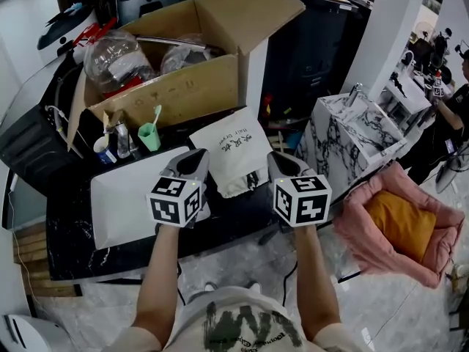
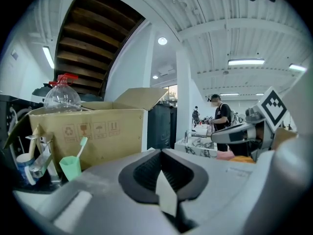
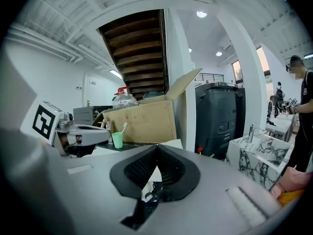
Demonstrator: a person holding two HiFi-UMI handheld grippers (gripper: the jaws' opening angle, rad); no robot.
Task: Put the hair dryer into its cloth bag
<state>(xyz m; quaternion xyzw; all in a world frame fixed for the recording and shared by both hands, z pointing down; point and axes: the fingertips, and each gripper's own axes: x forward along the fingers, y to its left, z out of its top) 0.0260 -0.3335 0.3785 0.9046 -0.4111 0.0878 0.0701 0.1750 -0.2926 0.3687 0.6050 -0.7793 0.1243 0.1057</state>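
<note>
Ok, left gripper (image 2: 161,153): pressed together on a white sliver of the cloth bag's (image 1: 229,147) left edge
right gripper (image 3: 156,148): pinched shut on the bag's right edge, dark cord (image 3: 149,199) just below
bag place: between both grippers, over dark worktop (image 1: 73,248)
bag axis: long axis near-to-far, far end towards cardboard box (image 1: 176,90)
bag look: white, rectangular, creased, black print
behind: green cup (image 1: 149,136) beside box
</note>
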